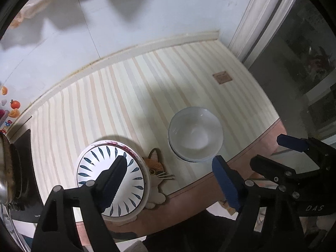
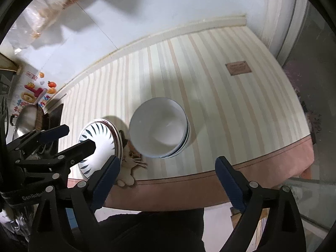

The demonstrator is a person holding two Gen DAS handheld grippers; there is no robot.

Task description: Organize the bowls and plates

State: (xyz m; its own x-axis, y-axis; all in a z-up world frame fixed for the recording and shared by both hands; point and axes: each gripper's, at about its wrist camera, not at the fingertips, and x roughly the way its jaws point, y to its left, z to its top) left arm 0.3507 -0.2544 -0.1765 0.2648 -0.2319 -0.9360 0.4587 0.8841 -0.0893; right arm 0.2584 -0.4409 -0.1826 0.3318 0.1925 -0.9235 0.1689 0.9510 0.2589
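Both grippers (image 1: 169,181) (image 2: 168,180) gape empty above leaf-patterned plates (image 1: 111,178) and white bowls (image 1: 195,134).

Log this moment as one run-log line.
left gripper: open, empty | right gripper: open, empty | plates: stacked | bowls: nested beside

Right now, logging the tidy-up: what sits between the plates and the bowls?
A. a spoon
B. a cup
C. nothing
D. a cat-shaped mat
D: a cat-shaped mat lies on the table between the plates and the bowls, partly tucked under the plates.
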